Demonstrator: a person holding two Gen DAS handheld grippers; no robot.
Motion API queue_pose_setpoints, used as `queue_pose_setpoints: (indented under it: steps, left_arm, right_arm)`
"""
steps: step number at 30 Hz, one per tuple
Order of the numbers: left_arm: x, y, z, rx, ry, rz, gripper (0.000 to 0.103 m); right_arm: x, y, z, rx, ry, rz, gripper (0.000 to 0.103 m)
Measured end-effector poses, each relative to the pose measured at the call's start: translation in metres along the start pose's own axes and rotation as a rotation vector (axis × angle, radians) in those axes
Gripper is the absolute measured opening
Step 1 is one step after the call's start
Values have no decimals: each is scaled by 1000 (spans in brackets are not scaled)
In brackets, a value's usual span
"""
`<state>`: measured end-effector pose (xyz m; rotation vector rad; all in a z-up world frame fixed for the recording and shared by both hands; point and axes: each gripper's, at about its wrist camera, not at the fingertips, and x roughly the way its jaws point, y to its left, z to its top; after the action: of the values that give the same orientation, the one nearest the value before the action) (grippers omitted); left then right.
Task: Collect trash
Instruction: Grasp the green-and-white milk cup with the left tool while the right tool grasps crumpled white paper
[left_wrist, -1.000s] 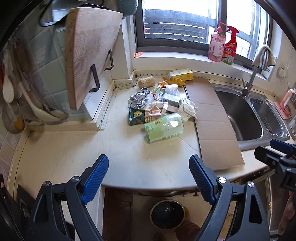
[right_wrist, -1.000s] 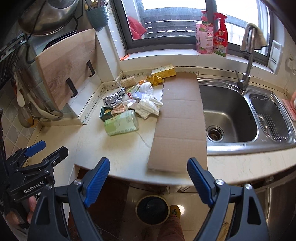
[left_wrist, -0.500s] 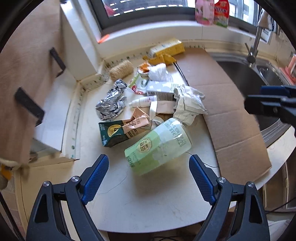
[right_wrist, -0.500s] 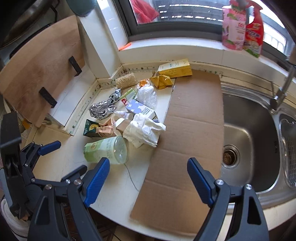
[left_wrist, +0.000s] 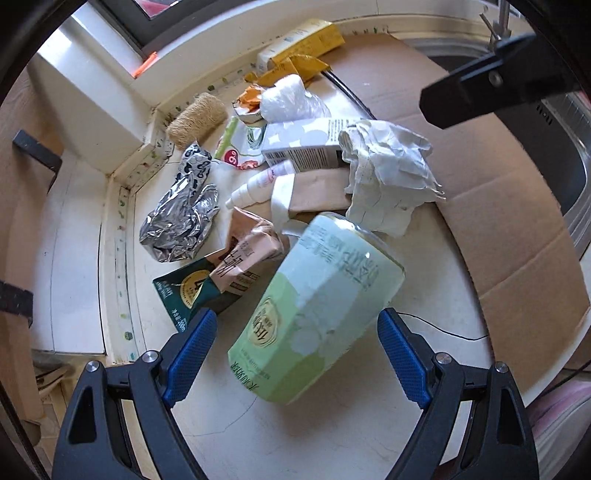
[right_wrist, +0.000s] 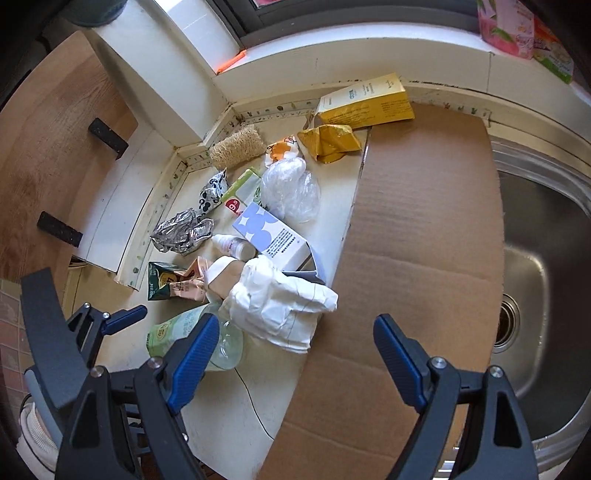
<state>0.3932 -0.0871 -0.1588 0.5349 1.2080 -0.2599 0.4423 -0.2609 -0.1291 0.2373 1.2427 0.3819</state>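
Note:
A pile of trash lies on the white counter (left_wrist: 332, 424). A pale green bottle (left_wrist: 314, 317) lies on its side in front, also in the right wrist view (right_wrist: 173, 330). Behind it are crumpled white paper (left_wrist: 388, 177), crumpled foil (left_wrist: 177, 225), a dark green carton (left_wrist: 184, 291), a pink carton (left_wrist: 247, 258) and a white-and-blue box (right_wrist: 269, 236). My left gripper (left_wrist: 295, 345) is open, its fingers either side of the green bottle, not touching. My right gripper (right_wrist: 291, 356) is open and empty above the white paper (right_wrist: 280, 306) and the cardboard edge.
A flat cardboard sheet (right_wrist: 417, 258) covers the counter next to the steel sink (right_wrist: 546, 266). A yellow box (right_wrist: 365, 101) and yellow wrapper (right_wrist: 328, 142) lie at the back by the wall. A wooden board (right_wrist: 48, 155) leans at left.
Both grippers have moved forward and down toward the trash pile. The left gripper's open fingers now straddle the green bottle. The right gripper has come closer over the white paper.

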Motion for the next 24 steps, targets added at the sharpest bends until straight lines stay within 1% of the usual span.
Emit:
queue_pose_setpoints:
  steps: [2, 5, 8, 10, 11, 13, 14, 16, 19, 22, 24]
  left_arm:
    - [4, 1, 2, -8, 14, -6, 87]
    - [12, 8, 7, -59, 33, -31, 87]
    - [17, 23, 7, -153, 49, -78, 87]
    - [18, 32, 4, -205, 54, -102, 83]
    - [18, 37, 2, -230, 51, -112, 82]
    - [18, 46, -2, -270, 48, -134, 76]
    - [17, 50, -5, -294, 47, -149, 72]
    - [16, 57, -9, -332, 42, -173, 67]
    - [16, 64, -14, -380, 39, -200, 64]
    - [18, 65, -12, -396, 41, -208, 65]
    - [18, 62, -10, -396, 44, -211, 65]
  right_arm:
    - [8, -1, 6, -2, 17, 21, 86]
    - [17, 1, 11, -21, 30, 32, 86]
    - [26, 9, 15, -67, 46, 43, 86]
    - [32, 15, 15, -97, 54, 48, 86]
    - [34, 17, 15, -112, 59, 55, 86]
    - [39, 21, 14, -137, 66, 72, 86]
    - [41, 23, 13, -151, 69, 80, 86]
    - [45, 26, 12, -176, 73, 83, 86]
    - [52, 30, 10, -220, 77, 64, 86]
    - [60, 32, 9, -244, 86, 45, 86]
    - [65, 32, 8, -249, 88, 48, 86]
